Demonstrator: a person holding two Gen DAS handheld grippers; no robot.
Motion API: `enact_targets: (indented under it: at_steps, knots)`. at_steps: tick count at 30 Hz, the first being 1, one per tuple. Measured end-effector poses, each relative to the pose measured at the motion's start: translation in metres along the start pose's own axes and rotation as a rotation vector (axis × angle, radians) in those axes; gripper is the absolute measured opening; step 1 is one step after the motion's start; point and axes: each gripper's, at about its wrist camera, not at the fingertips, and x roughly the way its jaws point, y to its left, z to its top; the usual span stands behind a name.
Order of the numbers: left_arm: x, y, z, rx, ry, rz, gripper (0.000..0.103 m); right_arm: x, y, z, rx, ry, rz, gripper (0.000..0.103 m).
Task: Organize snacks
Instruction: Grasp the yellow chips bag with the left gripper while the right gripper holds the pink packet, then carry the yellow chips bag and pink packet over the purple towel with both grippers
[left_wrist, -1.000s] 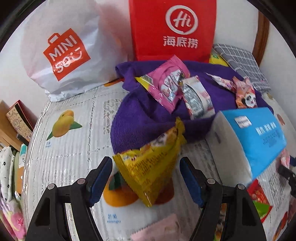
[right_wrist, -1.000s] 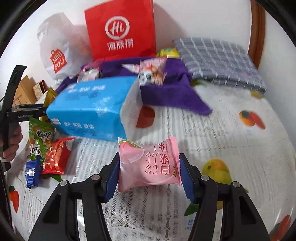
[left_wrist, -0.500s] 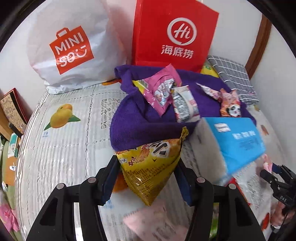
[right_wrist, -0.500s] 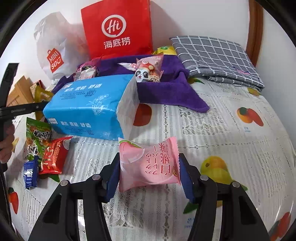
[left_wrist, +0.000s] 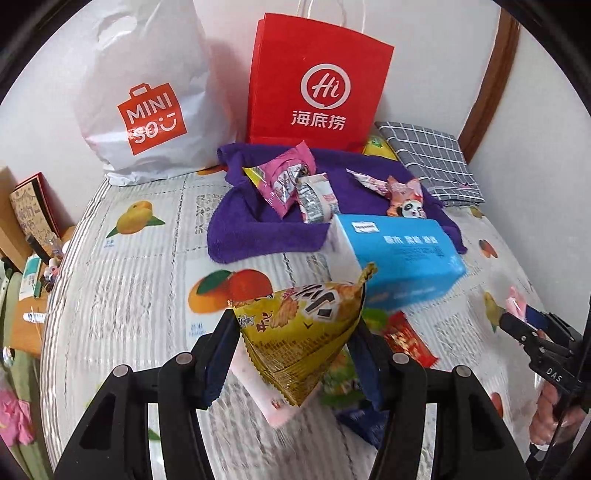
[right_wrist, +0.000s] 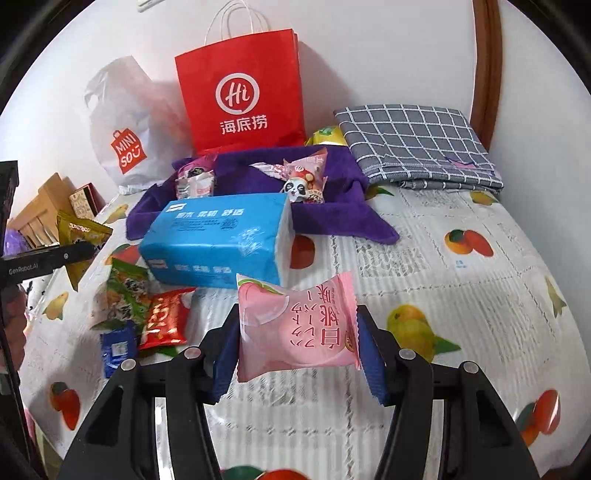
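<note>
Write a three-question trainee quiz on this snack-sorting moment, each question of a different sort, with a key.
1. True or false: the left gripper is shut on the yellow chip bag.
2. Multiple choice: the right gripper holds
A. a red snack packet
B. a pink peach snack packet
C. a green snack packet
3. Fill in: the panda snack packet lies on the ______ towel, behind the blue tissue pack.

Key: 1 true; 2 B; 3 purple.
</note>
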Motion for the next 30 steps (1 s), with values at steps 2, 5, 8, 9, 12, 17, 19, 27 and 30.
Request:
enact_targets:
  at_steps: [2, 5, 8, 9, 12, 17, 19, 27, 30]
  knots:
    - [-0.006, -0.002, -0.006, -0.012, -0.001, -0.009, 0.056, -0.004, 0.001, -0.002, 0.005, -0.002, 0.009, 0.057]
    - [-0.014, -0.006, -0.013, -0.022, -0.008, -0.020, 0.056, -0.009, 0.003, -0.005, 0.010, -0.007, 0.016, 0.057]
    - [-0.019, -0.010, -0.017, -0.023, -0.008, -0.027, 0.056, -0.015, 0.006, -0.006, 0.015, -0.016, 0.023, 0.057]
    - [-0.021, -0.012, -0.018, -0.021, -0.011, -0.029, 0.056, -0.017, 0.007, -0.006, 0.015, -0.018, 0.026, 0.057]
    - [-0.025, -0.016, -0.021, -0.022, -0.014, -0.035, 0.056, -0.023, 0.010, -0.005, 0.009, -0.022, 0.022, 0.057]
    - [-0.030, -0.023, -0.023, -0.020, -0.019, -0.051, 0.056, -0.030, 0.013, -0.002, 0.006, -0.032, 0.019, 0.057]
    - [-0.031, -0.026, -0.023, -0.016, -0.020, -0.052, 0.056, -0.031, 0.013, -0.001, 0.006, -0.030, 0.018, 0.057]
    - [-0.036, -0.040, -0.022, -0.006, -0.024, -0.069, 0.056, -0.036, 0.016, 0.003, -0.002, -0.039, 0.021, 0.057]
    - [-0.037, -0.045, -0.020, -0.003, -0.026, -0.070, 0.056, -0.039, 0.020, 0.007, -0.012, -0.046, 0.025, 0.057]
